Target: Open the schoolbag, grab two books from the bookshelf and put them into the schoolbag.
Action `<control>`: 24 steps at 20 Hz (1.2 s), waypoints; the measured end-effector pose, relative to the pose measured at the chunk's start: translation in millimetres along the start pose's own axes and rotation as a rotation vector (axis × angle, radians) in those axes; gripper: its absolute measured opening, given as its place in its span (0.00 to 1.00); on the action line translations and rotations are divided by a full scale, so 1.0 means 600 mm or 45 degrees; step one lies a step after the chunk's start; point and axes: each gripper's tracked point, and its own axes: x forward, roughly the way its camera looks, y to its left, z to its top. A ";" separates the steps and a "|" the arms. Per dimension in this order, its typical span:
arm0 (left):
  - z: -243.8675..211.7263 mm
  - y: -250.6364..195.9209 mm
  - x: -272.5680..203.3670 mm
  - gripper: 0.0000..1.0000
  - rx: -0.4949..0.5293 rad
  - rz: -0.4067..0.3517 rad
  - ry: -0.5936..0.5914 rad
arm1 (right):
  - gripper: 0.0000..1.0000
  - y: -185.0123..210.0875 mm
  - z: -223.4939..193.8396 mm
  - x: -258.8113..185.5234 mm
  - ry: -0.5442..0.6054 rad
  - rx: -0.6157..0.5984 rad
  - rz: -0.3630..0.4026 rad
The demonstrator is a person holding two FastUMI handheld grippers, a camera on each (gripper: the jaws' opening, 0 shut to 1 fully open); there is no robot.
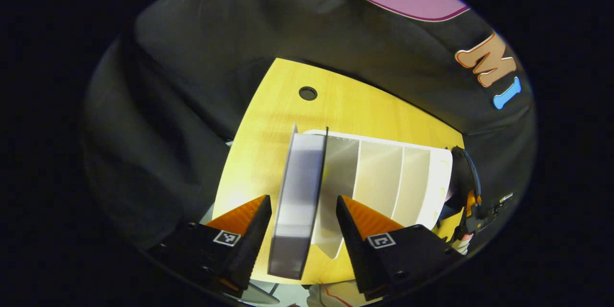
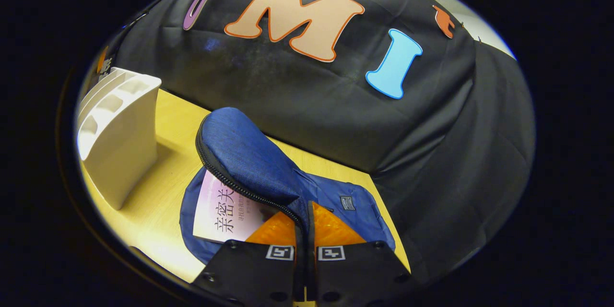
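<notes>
A grey-edged book (image 1: 298, 192) stands upright in the leftmost slot of the white bookshelf (image 1: 383, 172). My left gripper (image 1: 303, 200) is open and straddles this book, one finger on each side, with a gap at the right finger. In the right gripper view, the blue schoolbag (image 2: 350, 196) lies on the yellow table (image 2: 158, 201). My right gripper (image 2: 305, 213) is shut on the bag's zippered flap (image 2: 244, 153) and holds it lifted. Under the flap, a book with a pink and white cover (image 2: 223, 211) lies inside the bag. The bookshelf (image 2: 120, 153) stands left of the bag.
The table (image 1: 288, 110) has a round cable hole (image 1: 307, 93) behind the bookshelf. The shelf's other slots look empty. At the far right of the left gripper view, the other gripper (image 1: 479, 213) sits by the dark bag flap (image 1: 463, 172). Black cloth surrounds the table.
</notes>
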 end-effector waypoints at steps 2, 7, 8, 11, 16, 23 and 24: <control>-0.001 0.007 0.005 0.70 0.042 0.049 0.028 | 0.05 0.002 -0.001 0.000 0.003 0.000 0.003; 0.003 0.004 0.006 0.55 0.071 0.084 0.084 | 0.05 0.005 -0.002 -0.001 0.005 -0.003 0.009; 0.002 -0.001 0.009 0.48 0.068 0.080 0.098 | 0.05 0.003 -0.001 -0.001 0.005 0.001 0.008; -0.011 -0.011 0.025 0.43 0.042 0.076 0.166 | 0.05 0.003 -0.002 0.000 0.006 0.008 0.011; -0.015 -0.033 0.044 0.42 0.070 0.068 0.190 | 0.05 0.000 -0.001 -0.001 0.004 0.011 0.012; -0.022 -0.029 0.050 0.38 0.153 0.145 0.217 | 0.05 0.003 -0.002 0.000 0.001 0.001 0.020; -0.023 -0.030 0.049 0.38 0.139 0.157 0.222 | 0.05 0.002 -0.002 -0.001 -0.001 -0.002 0.021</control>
